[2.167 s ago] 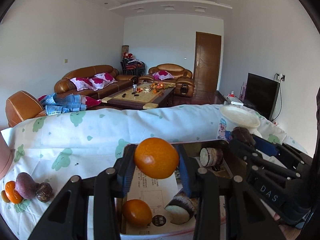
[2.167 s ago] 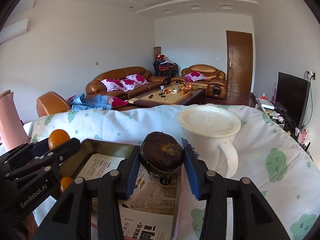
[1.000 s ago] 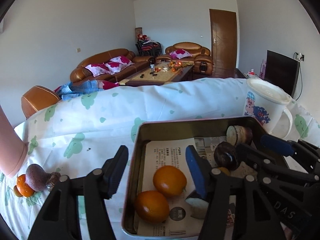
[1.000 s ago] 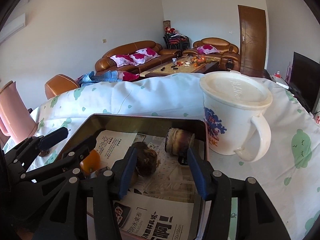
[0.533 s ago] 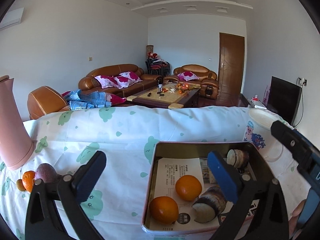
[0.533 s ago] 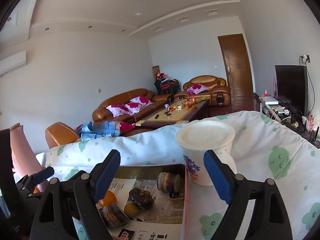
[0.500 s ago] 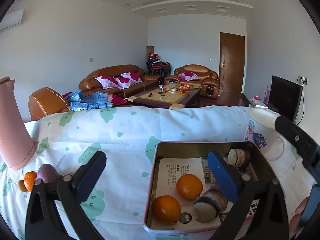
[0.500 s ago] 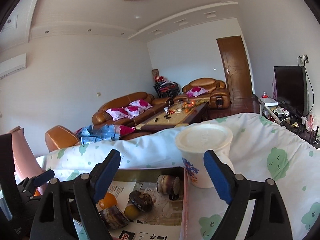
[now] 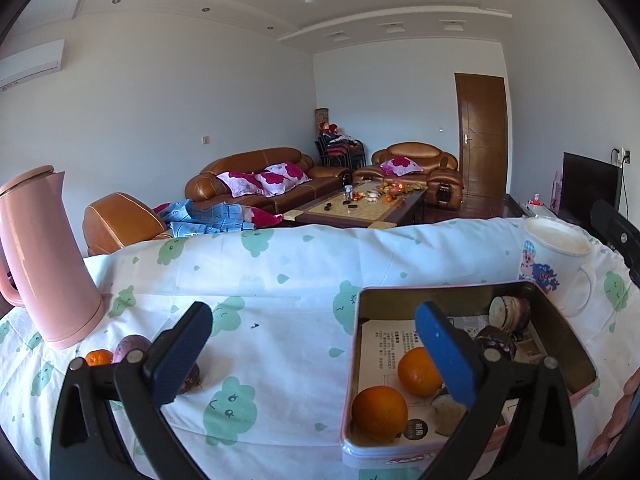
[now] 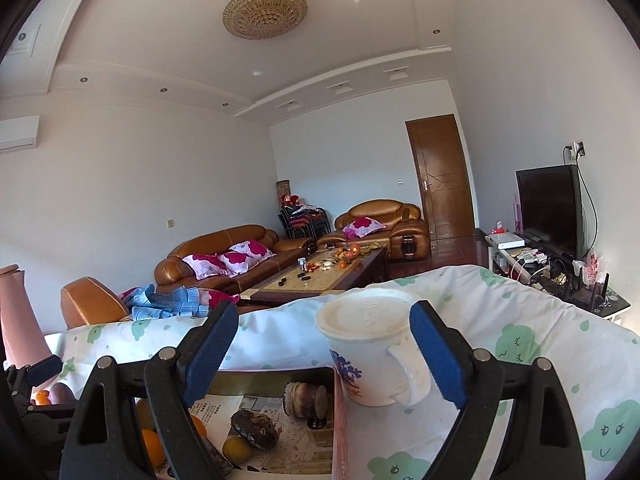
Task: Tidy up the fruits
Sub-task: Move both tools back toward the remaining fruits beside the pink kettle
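Observation:
A metal tin [image 9: 472,292] lined with newspaper holds two oranges [image 9: 379,407], a dark round fruit [image 9: 494,342] and cut brown pieces [image 9: 509,312]. My left gripper [image 9: 312,344] hangs wide open over the cloth just left of the tin, with nothing between its fingers. A small orange [image 9: 98,357] and a purple fruit [image 9: 130,346] lie on the cloth at the far left. My right gripper [image 10: 324,340] is open and empty above the tin's right end [image 10: 280,374], behind the dark fruit [image 10: 256,428] and in front of the mug.
A tall pink jug [image 9: 44,256] stands at the left of the table. A white lidded mug [image 10: 368,352] sits just right of the tin. A hand [image 9: 620,412] shows at the lower right. Beyond the table's far edge lies a living room.
The left gripper released its orange and the right its dark fruit, both now lying in the tin. Both grippers opened wide, drew back and tilted upward.

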`<move>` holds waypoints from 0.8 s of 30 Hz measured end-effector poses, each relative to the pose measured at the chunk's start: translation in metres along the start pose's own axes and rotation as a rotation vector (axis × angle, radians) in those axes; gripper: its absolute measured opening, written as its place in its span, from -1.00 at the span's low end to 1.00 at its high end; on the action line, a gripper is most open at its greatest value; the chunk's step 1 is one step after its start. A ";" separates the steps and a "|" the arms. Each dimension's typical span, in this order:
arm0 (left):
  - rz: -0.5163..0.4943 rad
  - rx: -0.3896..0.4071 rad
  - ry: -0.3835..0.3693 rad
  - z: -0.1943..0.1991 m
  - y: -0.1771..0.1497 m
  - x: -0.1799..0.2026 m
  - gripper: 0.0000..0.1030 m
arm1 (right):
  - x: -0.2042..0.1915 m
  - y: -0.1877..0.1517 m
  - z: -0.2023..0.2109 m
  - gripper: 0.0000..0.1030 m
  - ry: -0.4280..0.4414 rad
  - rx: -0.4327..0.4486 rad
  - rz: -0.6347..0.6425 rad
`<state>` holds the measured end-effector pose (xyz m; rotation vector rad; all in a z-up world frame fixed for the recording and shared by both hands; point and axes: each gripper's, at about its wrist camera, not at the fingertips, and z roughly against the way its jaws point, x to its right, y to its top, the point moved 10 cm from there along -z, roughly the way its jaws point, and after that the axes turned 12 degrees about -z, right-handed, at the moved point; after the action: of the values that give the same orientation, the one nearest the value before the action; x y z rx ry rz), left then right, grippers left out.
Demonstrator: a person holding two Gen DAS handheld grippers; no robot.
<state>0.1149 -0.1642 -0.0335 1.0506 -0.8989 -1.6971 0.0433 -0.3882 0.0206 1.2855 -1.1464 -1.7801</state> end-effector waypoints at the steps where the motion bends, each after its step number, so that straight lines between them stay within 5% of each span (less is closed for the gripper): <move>1: 0.008 0.004 0.000 0.001 0.000 -0.002 1.00 | 0.001 0.000 0.000 0.72 -0.003 0.000 -0.007; 13: 0.096 0.004 0.017 0.010 -0.012 -0.026 1.00 | -0.006 -0.008 0.007 0.72 -0.032 -0.013 0.007; 24: 0.065 0.052 -0.015 0.026 -0.010 -0.021 1.00 | -0.018 -0.014 0.022 0.73 -0.040 0.024 0.041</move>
<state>0.0920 -0.1382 -0.0271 1.0336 -0.9812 -1.6370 0.0281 -0.3607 0.0181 1.2362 -1.2107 -1.7741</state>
